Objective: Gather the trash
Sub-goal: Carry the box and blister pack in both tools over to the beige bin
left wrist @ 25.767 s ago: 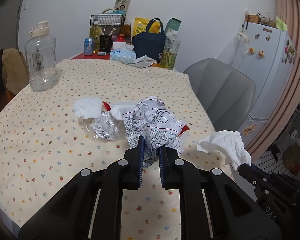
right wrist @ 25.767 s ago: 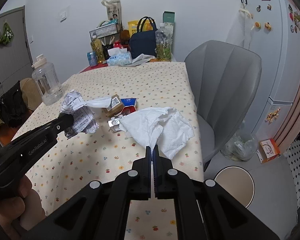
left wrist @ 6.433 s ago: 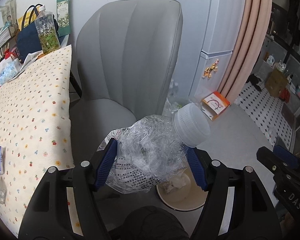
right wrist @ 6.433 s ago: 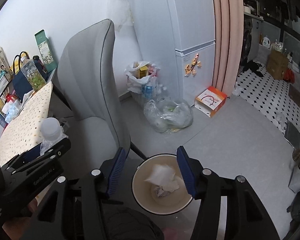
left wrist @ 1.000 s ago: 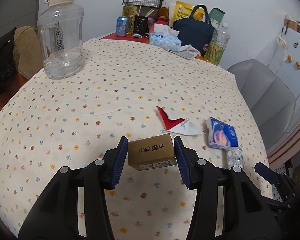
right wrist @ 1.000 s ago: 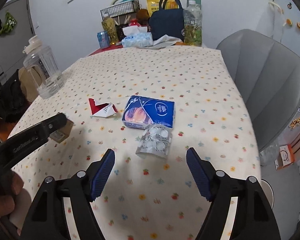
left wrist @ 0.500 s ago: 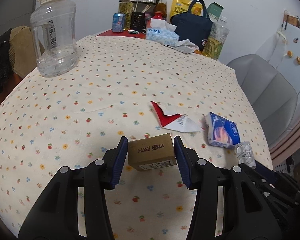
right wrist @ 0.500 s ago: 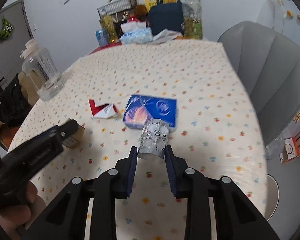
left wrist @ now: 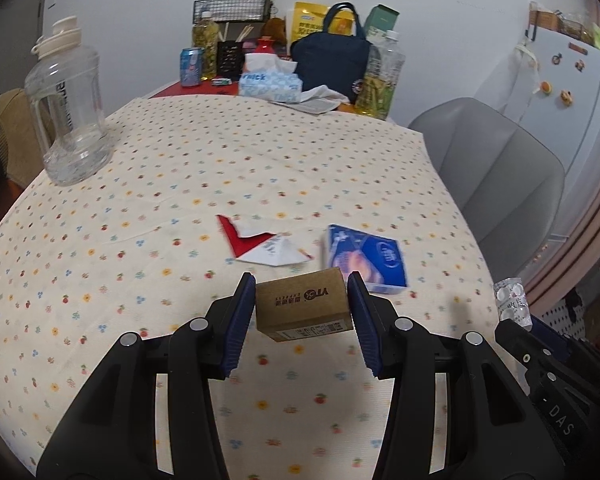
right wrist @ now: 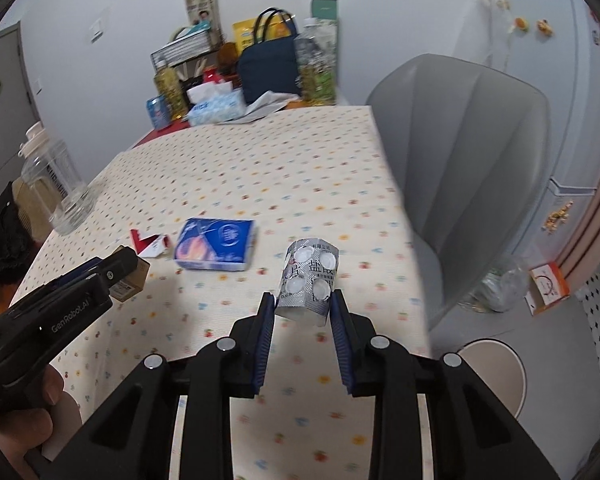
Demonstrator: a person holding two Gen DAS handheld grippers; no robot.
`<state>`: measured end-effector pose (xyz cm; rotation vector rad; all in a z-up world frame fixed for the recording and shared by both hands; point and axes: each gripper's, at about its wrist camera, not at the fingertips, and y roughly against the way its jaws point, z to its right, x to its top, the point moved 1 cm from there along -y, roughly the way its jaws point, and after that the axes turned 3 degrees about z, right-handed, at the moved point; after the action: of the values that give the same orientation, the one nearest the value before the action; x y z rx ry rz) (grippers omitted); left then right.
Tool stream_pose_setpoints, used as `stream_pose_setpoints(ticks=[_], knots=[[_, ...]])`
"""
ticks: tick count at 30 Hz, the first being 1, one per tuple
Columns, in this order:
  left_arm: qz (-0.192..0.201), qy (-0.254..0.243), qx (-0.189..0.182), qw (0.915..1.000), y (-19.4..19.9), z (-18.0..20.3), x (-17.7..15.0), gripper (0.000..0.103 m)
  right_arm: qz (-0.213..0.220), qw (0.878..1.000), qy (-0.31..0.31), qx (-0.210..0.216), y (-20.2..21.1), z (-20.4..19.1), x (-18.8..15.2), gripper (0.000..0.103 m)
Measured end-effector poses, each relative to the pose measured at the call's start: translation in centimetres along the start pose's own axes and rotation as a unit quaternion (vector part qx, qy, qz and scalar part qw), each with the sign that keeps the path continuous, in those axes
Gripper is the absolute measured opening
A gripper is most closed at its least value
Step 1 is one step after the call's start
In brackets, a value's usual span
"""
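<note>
My left gripper (left wrist: 302,300) is shut on a small brown cardboard box (left wrist: 303,306), held just above the flowered tablecloth (left wrist: 180,200). The box (right wrist: 130,278) also shows at the left of the right wrist view. My right gripper (right wrist: 304,312) is shut on a silver blister pack (right wrist: 310,280), bent between the pads and lifted off the table. That blister pack (left wrist: 511,300) shows at the right edge of the left wrist view. A torn red-and-white wrapper (left wrist: 260,246) and a blue tissue packet (left wrist: 366,258) lie on the cloth. A round beige bin (right wrist: 496,372) stands on the floor beside the table.
A clear water jug (left wrist: 66,110) stands at the table's left. Bottles, a tissue box (left wrist: 270,84) and a navy bag (left wrist: 330,66) crowd the far end. A grey chair (right wrist: 464,160) stands at the right, with a fridge (right wrist: 572,80) and a clear plastic bag (right wrist: 496,286) behind it.
My right gripper closed on the blister pack and lifted it off the cloth. Both grippers have shifted to the right across the table, the left one still carrying the box.
</note>
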<state>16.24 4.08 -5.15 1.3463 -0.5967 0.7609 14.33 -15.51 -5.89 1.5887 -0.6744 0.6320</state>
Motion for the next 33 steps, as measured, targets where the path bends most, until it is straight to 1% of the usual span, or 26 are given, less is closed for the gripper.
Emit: stream_pose_setpoints(ticks=[6, 14, 20, 26, 33], knots=[[0.005, -0.026, -0.022, 0.9994, 0.5, 3.7, 0.1, 0.048, 0.016, 1.000, -0.015, -0.023, 2.1, 3.1, 0.0, 0.028], [0.000, -0.065, -0.057, 0.9962, 0.3, 9.4, -0.3, 0.048, 0.029, 0.997, -0.040, -0.054, 4.0, 7.4, -0.3, 0.028], [-0.008, -0.101, -0.080, 0.9916, -0.2, 14.3, -1.1, 0.048, 0.035, 0.994, -0.073, -0.077, 5.4, 11.6, -0.8, 0.029], [-0.016, -0.143, -0.099, 0.9846, -0.7, 19.8, -2.1, 0.048, 0.040, 0.990, -0.095, -0.097, 6.5, 15.6, -1.5, 0.029], [-0.027, -0.173, -0.116, 0.9778, -1.1, 24.6, -3.4, 0.048, 0.036, 0.983, -0.132, -0.118, 6.9, 20.6, -2.9, 0.029]])
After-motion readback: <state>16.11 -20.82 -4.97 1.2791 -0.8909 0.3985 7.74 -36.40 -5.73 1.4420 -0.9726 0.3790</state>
